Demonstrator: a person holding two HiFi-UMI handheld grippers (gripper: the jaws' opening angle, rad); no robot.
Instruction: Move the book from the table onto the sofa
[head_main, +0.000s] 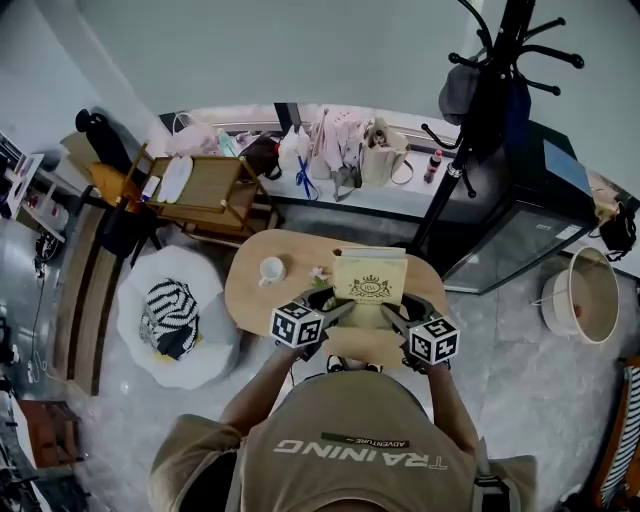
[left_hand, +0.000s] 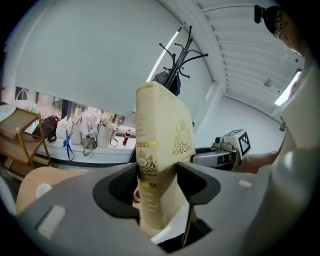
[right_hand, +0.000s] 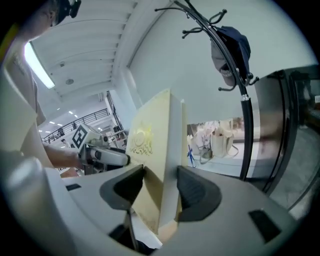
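The left gripper (left_hand: 157, 184) is clamping its two fingers (left_hand: 116, 187) on the spine edge of the one cream book (left_hand: 161, 135). The book is standing upright between them and rising well above their tips. The right gripper (right_hand: 160, 189) is pressing its own two fingers (right_hand: 197, 192) shut on the opposite edge of the same book, so four fingers in all are gripping it. From the head view, both pairs are reaching in from either side, with the book between them over the wooden surface (head_main: 250, 292). Whether it is touching the surface cannot be told. One white cup (head_main: 271, 269) is sitting beyond the left fingers, apart from them.
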